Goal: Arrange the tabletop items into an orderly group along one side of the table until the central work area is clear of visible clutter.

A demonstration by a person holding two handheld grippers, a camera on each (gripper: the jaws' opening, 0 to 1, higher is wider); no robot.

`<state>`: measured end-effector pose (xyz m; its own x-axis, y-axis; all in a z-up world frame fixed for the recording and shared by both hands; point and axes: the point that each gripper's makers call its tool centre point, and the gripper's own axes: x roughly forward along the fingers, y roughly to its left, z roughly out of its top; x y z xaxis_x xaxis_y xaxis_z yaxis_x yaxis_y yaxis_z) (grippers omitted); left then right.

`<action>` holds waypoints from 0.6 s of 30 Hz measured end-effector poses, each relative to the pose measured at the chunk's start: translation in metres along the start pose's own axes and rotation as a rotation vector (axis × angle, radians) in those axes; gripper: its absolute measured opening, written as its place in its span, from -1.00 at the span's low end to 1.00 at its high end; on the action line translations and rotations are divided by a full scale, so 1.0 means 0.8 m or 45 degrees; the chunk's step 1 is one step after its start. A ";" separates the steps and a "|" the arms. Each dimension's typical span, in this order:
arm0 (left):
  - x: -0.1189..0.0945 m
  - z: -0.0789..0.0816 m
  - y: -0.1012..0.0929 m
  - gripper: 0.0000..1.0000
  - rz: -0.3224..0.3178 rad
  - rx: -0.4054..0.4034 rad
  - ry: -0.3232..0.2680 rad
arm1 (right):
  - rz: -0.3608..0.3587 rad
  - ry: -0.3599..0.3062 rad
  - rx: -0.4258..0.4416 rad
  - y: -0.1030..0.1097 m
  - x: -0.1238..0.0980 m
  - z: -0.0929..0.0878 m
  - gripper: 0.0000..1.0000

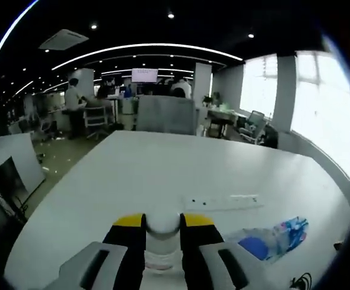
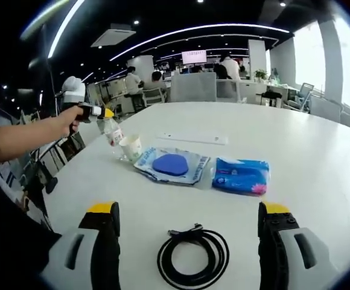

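Coiled black cable (image 2: 193,258) lies nearest, between the right claw's (image 2: 187,226) wide-apart jaws. Beyond sit a blue-padded clear pouch (image 2: 172,165), tissue pack (image 2: 242,176) and paper cup (image 2: 130,147) on the white tabletop (image 2: 295,139). Left claw (image 1: 162,221) grips a plastic bottle (image 1: 162,238); open-plan office behind.

A large white table (image 1: 163,169) stands in an open office with a dark ceiling (image 2: 181,15) lit by curved light strips (image 1: 145,47) and spotlights. Bright windows (image 1: 320,103) line one side (daylight washes them out). Desks, chairs (image 2: 154,95) and a screen (image 2: 194,57) stand behind.
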<state>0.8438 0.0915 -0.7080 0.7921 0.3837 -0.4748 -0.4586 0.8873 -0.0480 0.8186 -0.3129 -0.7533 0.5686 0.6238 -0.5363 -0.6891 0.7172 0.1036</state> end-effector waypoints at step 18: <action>0.001 -0.003 0.000 -0.59 0.084 0.164 -0.088 | -0.007 0.008 -0.002 0.001 0.001 -0.009 0.82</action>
<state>0.8438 0.0912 -0.7103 0.7898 0.4554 -0.4110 -0.4589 0.8832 0.0968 0.8153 -0.3142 -0.7592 0.5696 0.6180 -0.5419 -0.6867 0.7201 0.0994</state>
